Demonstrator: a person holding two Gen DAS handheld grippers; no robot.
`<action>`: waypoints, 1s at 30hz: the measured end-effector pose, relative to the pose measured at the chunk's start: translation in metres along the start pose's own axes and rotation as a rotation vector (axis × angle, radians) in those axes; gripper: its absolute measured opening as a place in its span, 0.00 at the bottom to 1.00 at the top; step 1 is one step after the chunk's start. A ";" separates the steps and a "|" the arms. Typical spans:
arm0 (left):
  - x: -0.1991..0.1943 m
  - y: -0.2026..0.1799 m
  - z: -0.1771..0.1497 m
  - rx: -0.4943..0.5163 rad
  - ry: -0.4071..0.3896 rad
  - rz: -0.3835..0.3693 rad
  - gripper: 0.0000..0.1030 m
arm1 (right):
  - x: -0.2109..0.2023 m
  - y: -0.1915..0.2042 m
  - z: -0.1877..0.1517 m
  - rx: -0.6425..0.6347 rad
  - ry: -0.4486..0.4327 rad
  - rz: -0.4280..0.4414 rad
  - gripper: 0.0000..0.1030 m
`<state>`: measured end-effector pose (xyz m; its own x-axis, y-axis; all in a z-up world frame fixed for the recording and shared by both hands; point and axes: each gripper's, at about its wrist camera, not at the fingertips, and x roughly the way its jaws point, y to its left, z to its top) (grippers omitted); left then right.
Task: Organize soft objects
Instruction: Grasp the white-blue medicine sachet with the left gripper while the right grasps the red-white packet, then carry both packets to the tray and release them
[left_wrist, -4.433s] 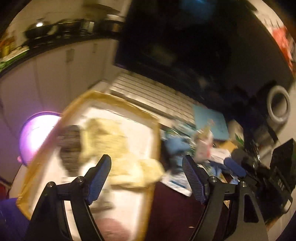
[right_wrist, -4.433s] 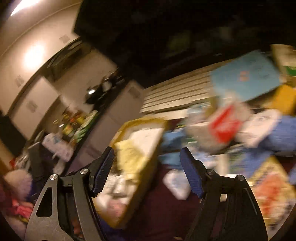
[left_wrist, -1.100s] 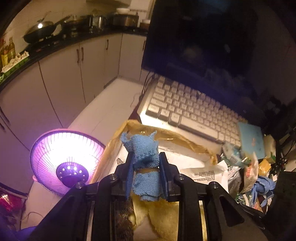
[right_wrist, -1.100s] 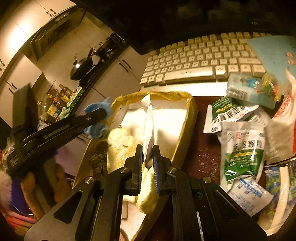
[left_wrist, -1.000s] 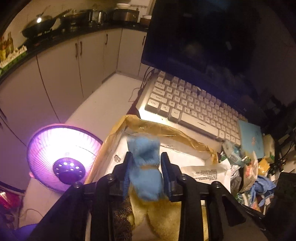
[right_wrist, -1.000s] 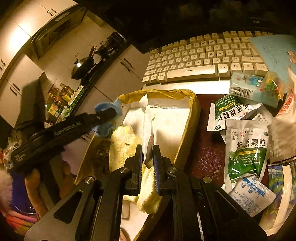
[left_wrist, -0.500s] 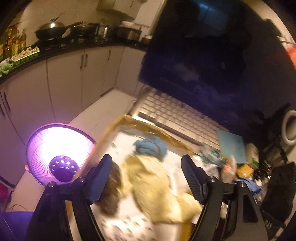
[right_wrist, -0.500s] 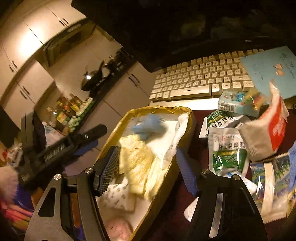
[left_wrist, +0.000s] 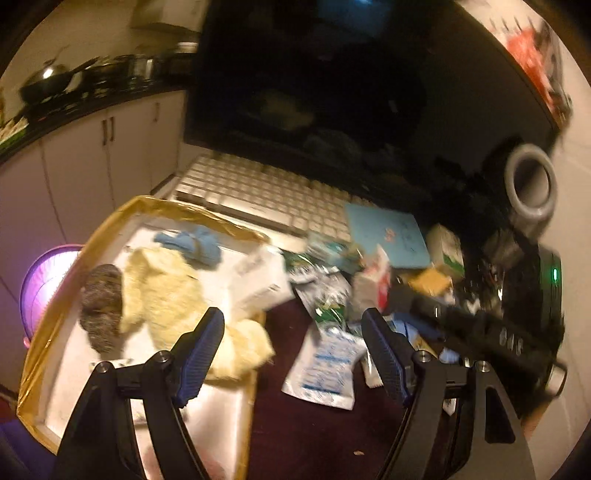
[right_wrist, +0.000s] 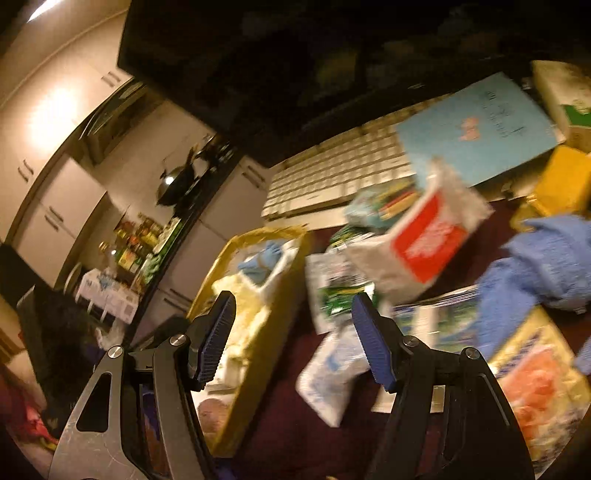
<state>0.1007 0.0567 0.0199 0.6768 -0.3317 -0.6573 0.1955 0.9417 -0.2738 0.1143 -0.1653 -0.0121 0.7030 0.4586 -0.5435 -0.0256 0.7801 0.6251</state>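
Left wrist view: left gripper (left_wrist: 291, 356) spread, empty — blue cloth (left_wrist: 192, 245) in gold-rimmed box (left_wrist: 55, 291). Right gripper (right_wrist: 293, 343) likewise spread — second blue cloth (right_wrist: 535, 273) far right.

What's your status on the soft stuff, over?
Left gripper open, empty. Right gripper open, empty. Small blue cloth lies in gold-rimmed box beside yellow cloth. Another blue cloth out among packets.
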 end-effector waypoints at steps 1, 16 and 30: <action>0.003 -0.005 -0.003 0.018 0.010 0.004 0.75 | -0.003 -0.006 0.002 0.009 -0.005 -0.004 0.64; 0.082 -0.053 -0.039 0.242 0.249 0.079 0.63 | 0.003 -0.050 0.020 0.144 0.016 -0.038 0.64; 0.075 -0.041 -0.048 0.186 0.234 0.048 0.29 | 0.030 -0.075 0.043 0.343 0.071 -0.105 0.64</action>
<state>0.1097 -0.0091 -0.0520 0.5105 -0.2703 -0.8163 0.3086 0.9437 -0.1195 0.1681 -0.2285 -0.0514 0.6380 0.4209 -0.6448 0.2927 0.6420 0.7087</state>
